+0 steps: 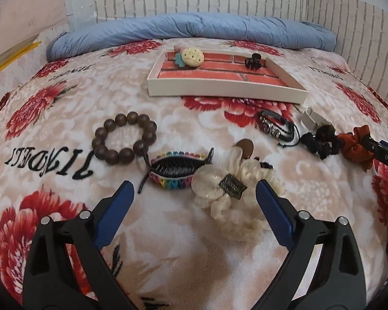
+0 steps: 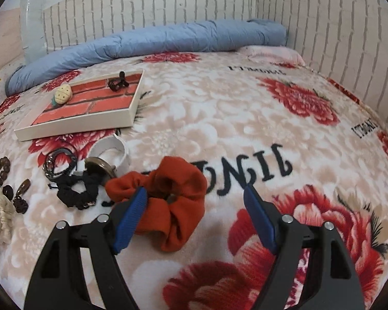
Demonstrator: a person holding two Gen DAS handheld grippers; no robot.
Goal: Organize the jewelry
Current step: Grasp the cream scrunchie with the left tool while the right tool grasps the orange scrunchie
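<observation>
Mostly undone: my tray [image 1: 219, 89] holds only a pineapple clip [image 1: 191, 56] and black claw clip [image 1: 253, 60]. Beads [image 1: 124, 137], rainbow clip [image 1: 176, 171], cream scrunchie [image 1: 232, 193] and others lie on the blanket [image 1: 64, 118]. Left gripper [image 1: 195, 190] gapes empty; right gripper [image 2: 195, 196] gapes astride the orange scrunchie [image 2: 178, 206].

Bed [image 2: 194, 118] under floral fleece blanket [image 2: 245, 134]; rolled blue quilt [image 2: 147, 42] along bed's far edge; white brick-pattern wall [image 2: 168, 2] behind quilt.
</observation>
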